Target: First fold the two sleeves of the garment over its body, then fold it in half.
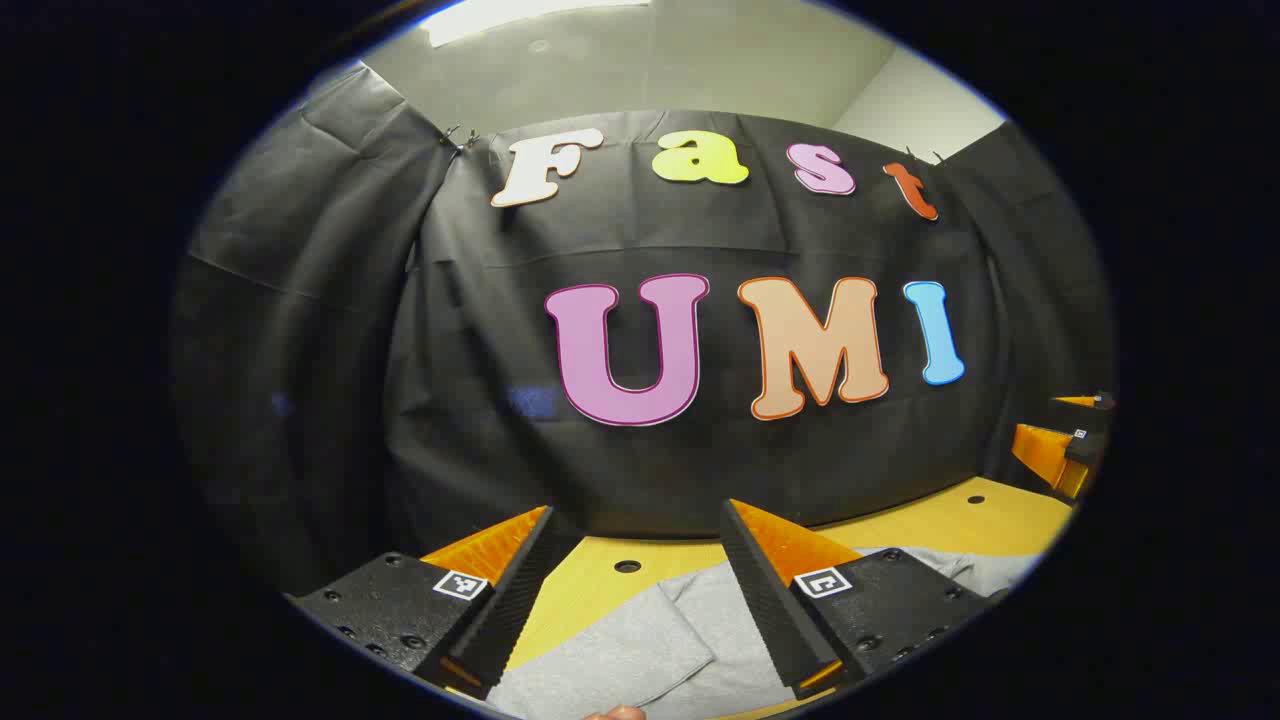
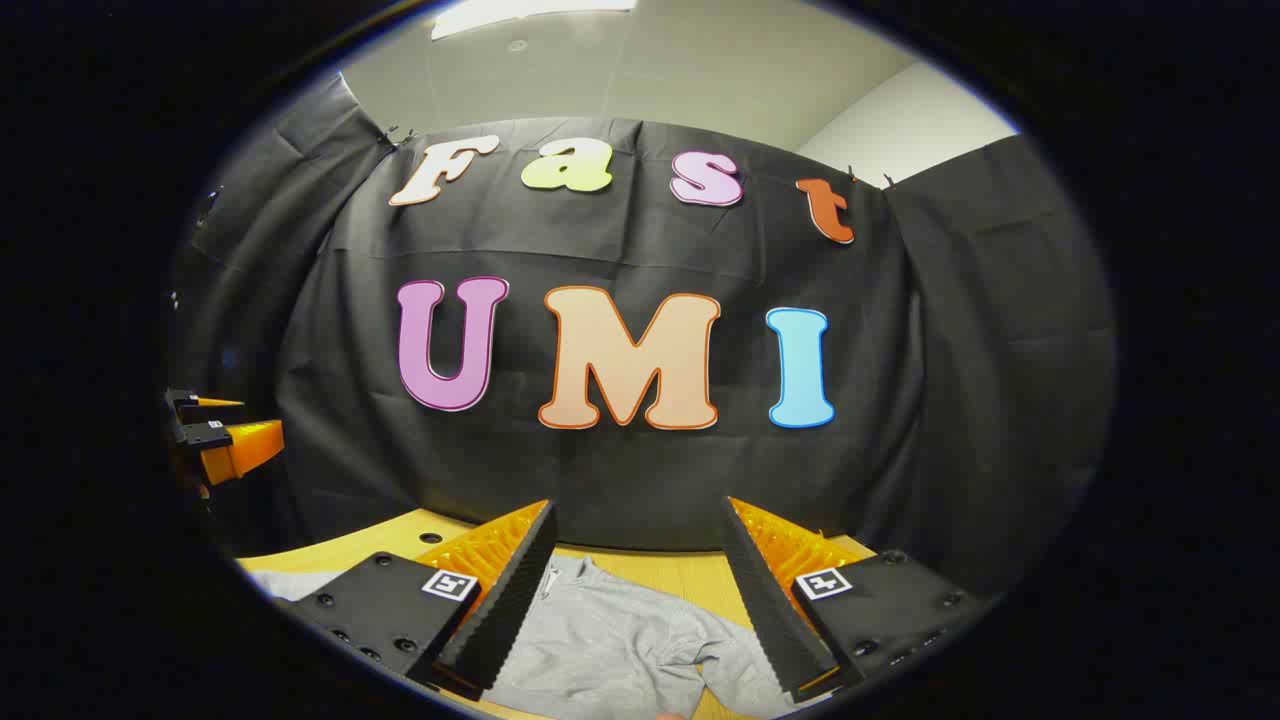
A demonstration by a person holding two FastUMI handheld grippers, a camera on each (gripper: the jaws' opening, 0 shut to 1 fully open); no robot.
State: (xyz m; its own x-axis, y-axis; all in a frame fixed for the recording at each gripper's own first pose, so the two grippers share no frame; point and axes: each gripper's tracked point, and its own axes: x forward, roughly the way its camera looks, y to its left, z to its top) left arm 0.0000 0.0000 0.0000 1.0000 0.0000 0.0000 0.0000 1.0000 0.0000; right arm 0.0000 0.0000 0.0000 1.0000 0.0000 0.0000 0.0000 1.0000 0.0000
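Observation:
A grey garment [image 1: 650, 640] lies flat on the yellow table [image 1: 960, 515], seen between and below my left gripper's fingers. My left gripper [image 1: 635, 535] is open and held above the cloth, touching nothing. In the right gripper view the same grey garment [image 2: 620, 640] shows rumpled folds and a sleeve part, below my right gripper [image 2: 640, 530], which is open and holds nothing. The right gripper [image 1: 1070, 440] appears far off at the right edge of the left gripper view; the left gripper [image 2: 220, 435] appears at the left edge of the right gripper view.
The yellow table [image 2: 690, 572] has small round holes [image 1: 627, 566] and ends at the black cloth wall [image 1: 640, 450] close behind. A fingertip [image 1: 615, 713] shows at the bottom edge of the left gripper view.

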